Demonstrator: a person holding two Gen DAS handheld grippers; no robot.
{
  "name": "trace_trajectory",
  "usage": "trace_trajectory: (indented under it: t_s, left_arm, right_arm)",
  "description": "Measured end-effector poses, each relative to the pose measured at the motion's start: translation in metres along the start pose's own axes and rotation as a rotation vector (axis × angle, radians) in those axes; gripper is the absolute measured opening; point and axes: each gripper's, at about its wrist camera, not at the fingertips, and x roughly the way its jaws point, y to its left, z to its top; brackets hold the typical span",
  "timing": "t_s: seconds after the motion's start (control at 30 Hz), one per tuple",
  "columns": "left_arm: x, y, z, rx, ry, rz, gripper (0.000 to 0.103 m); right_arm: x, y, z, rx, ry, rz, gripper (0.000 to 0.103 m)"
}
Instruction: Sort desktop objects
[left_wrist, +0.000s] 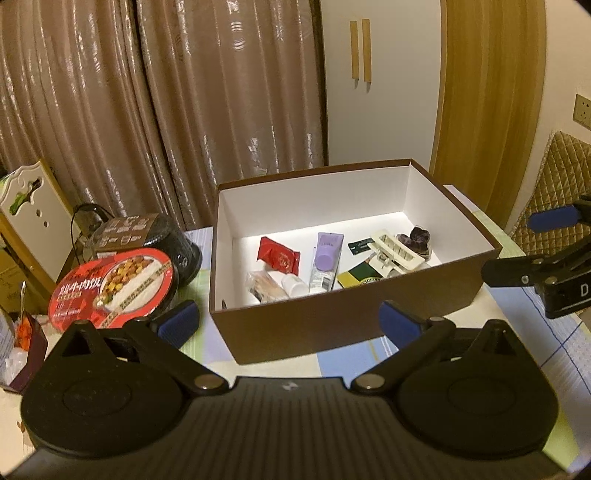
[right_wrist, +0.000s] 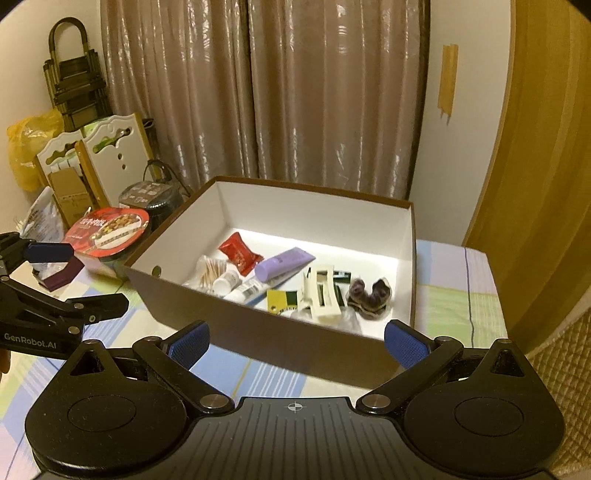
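Observation:
A brown box (left_wrist: 332, 325) (right_wrist: 258, 325) with a white inside stands on the table. In it lie a red packet (left_wrist: 277, 255) (right_wrist: 241, 253), a purple tube (left_wrist: 325, 258) (right_wrist: 282, 263), a bag of cotton swabs (left_wrist: 264, 286) (right_wrist: 210, 271), a small white bottle (left_wrist: 294, 285) (right_wrist: 226, 281), a white hair clip (left_wrist: 397, 251) (right_wrist: 320, 291), a green-yellow sachet (left_wrist: 360, 277) (right_wrist: 282, 300) and a dark purple hair tie (left_wrist: 416, 239) (right_wrist: 371, 291). My left gripper (left_wrist: 290, 326) hangs open before the box's near wall, holding nothing. My right gripper (right_wrist: 295, 345) is open and empty, just short of the box.
A red-lidded instant meal bowl (left_wrist: 112, 286) (right_wrist: 109, 232) and a dark round container (left_wrist: 147, 236) (right_wrist: 149, 199) stand left of the box. A purple box (left_wrist: 26, 354) (right_wrist: 61, 275) sits at the far left. The checked tablecloth (right_wrist: 458, 280) ends near a quilted cushion (left_wrist: 554, 184).

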Motion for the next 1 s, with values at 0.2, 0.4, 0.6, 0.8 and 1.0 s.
trace_trajectory:
  t_s: [0.2,0.4,0.6,0.8,1.0]
  left_arm:
    - [-0.015,0.000,-0.010,-0.030,0.011,0.006,0.102]
    - [-0.024,0.001,-0.018,-0.081,0.045,0.012,0.102]
    - [-0.028,0.003,-0.018,-0.109,0.071,0.022,0.102]
    - [-0.032,0.009,-0.012,-0.138,0.072,0.033,0.102]
    - [-0.034,0.013,-0.012,-0.155,0.080,0.039,0.102]
  right_arm:
    - [-0.012,0.001,-0.011,0.029,0.018,-0.008,0.103]
    - [-0.020,0.002,-0.018,0.064,0.052,-0.028,0.103]
    - [-0.023,0.004,-0.016,0.085,0.096,-0.057,0.103]
    - [-0.025,0.009,-0.010,0.078,0.112,-0.068,0.103]
    - [-0.022,0.016,-0.013,0.081,0.130,-0.068,0.103]
